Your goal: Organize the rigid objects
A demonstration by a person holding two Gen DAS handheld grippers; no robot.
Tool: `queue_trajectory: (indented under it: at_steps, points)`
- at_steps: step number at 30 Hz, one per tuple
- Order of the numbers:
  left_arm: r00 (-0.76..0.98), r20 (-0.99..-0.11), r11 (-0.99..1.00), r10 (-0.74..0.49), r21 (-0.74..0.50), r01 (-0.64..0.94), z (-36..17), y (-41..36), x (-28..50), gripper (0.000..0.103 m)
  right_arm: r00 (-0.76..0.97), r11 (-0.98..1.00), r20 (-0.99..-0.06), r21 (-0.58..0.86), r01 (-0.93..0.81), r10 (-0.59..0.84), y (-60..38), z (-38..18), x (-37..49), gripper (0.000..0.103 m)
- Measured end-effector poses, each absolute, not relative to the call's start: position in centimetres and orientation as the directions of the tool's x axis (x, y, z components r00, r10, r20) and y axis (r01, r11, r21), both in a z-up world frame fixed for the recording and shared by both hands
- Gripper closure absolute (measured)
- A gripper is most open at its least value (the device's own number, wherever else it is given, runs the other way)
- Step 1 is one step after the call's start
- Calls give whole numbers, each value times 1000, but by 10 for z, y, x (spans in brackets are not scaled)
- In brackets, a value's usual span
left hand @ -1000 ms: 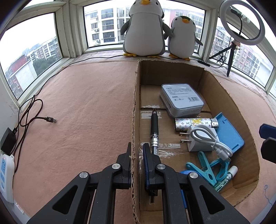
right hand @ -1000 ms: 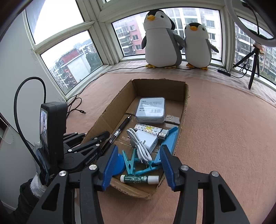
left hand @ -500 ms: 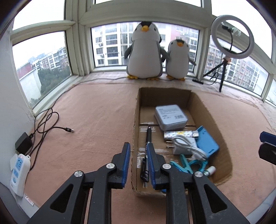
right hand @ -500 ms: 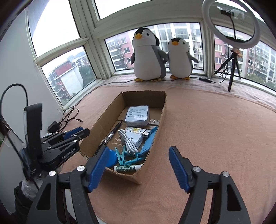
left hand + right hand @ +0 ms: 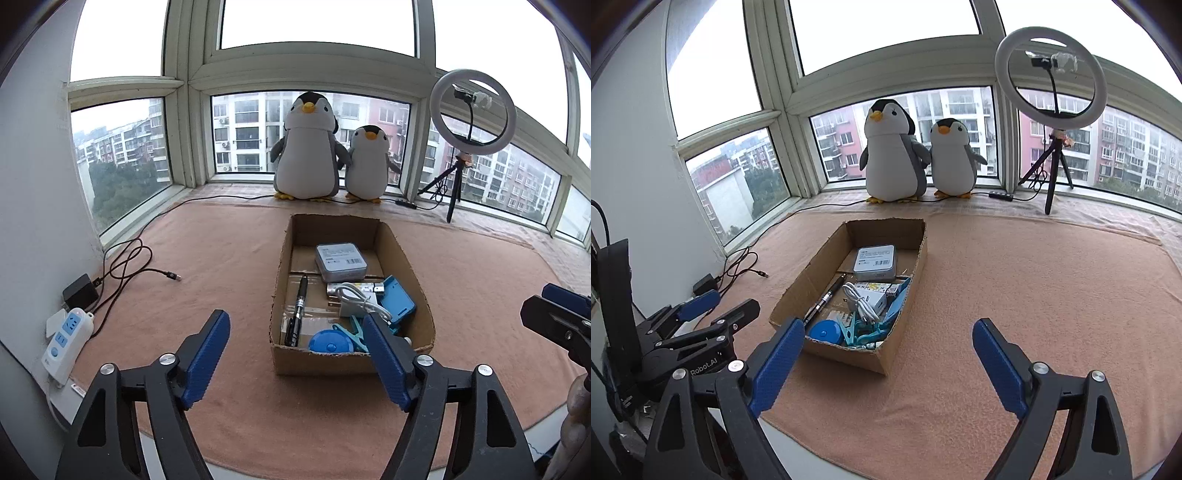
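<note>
An open cardboard box (image 5: 280, 280) (image 5: 798, 284) sits on the pink mat. It holds a black pen (image 5: 301, 299) (image 5: 827, 295) along its left wall, a grey tin (image 5: 340, 260) (image 5: 875, 260), a white charger with cable (image 5: 354, 301) (image 5: 866, 299), a blue case (image 5: 397, 301), a teal peg (image 5: 351, 332) and a round blue tape measure (image 5: 327, 341) (image 5: 822, 328). My left gripper (image 5: 295, 317) (image 5: 737, 301) hangs back from the box's near end, jaws opening, nothing between them. My right gripper (image 5: 889, 323) (image 5: 535, 299) is likewise opening and empty.
Two plush penguins (image 5: 310, 155) (image 5: 894, 155) and a ring light on a tripod (image 5: 472, 114) (image 5: 1051, 77) stand by the windows. At the left lie a white power strip (image 5: 66, 339), a black adapter (image 5: 79, 293) and a loose cable (image 5: 147, 269).
Both grippers have pulled back and up from the box while their jaws opened wide. The left gripper has let go of the pen, which now lies in the box.
</note>
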State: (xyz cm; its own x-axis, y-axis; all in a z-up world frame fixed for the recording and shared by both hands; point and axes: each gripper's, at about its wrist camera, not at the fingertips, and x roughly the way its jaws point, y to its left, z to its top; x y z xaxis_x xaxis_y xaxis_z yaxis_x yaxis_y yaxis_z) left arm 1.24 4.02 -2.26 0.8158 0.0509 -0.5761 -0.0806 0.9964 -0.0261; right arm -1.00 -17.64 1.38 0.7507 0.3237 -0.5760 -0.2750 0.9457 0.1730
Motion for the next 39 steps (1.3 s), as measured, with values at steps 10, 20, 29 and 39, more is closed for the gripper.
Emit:
queue_trajectory:
  at_steps: [10,20,29,39]
  points:
    - [824,-564,997,53,-13,-73,-15,30,-13,17,780,956,-555,140,-257,290,-175,16,-29,7]
    - [828,-558,997,61,0,-74,-10,25,-16,12,783,958,-552,128,-257,285,-174,17,-30,7]
    - [825,-561,997,66,2,-78,-11,26,-13,11,790,961,-549,115,-251,272,-173,18,-30,7]
    - [827,-558,997,67,2,-80,-10,26,-15,10,794,965,-549,104,-242,259,-173,18,-31,7]
